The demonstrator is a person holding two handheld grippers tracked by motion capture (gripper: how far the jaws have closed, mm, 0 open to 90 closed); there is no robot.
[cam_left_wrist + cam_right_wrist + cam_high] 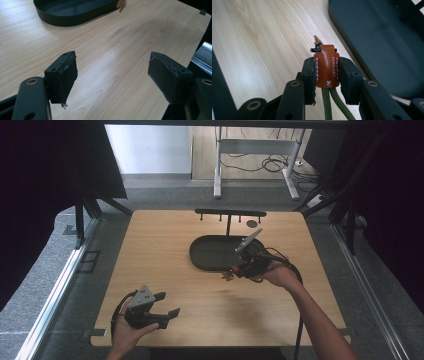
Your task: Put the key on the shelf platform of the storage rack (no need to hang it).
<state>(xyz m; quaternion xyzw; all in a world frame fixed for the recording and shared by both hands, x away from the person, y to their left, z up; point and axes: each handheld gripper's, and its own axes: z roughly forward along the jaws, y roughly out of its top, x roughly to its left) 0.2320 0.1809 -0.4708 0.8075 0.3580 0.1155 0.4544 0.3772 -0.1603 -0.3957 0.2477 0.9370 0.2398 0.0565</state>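
A brown leather keychain tag (326, 67) with white stitching and a green cord (329, 103) below it is clamped between the pads of my right gripper (327, 75). In the high view that right gripper (235, 272) hovers at the front rim of the black oval tray (212, 252), the tag (228, 276) sticking out to the left. The tray (382, 42) lies to the right in the right gripper view. My left gripper (167, 307) is open near the table's front left, and its pads (65, 75) stand wide apart over bare wood.
The black tray (72, 11) lies at the top of the left gripper view. Behind it stands a black hook rack (230, 214) with a small dark disc (252, 224) beside it. The wooden table (165, 270) has metal rails on both sides.
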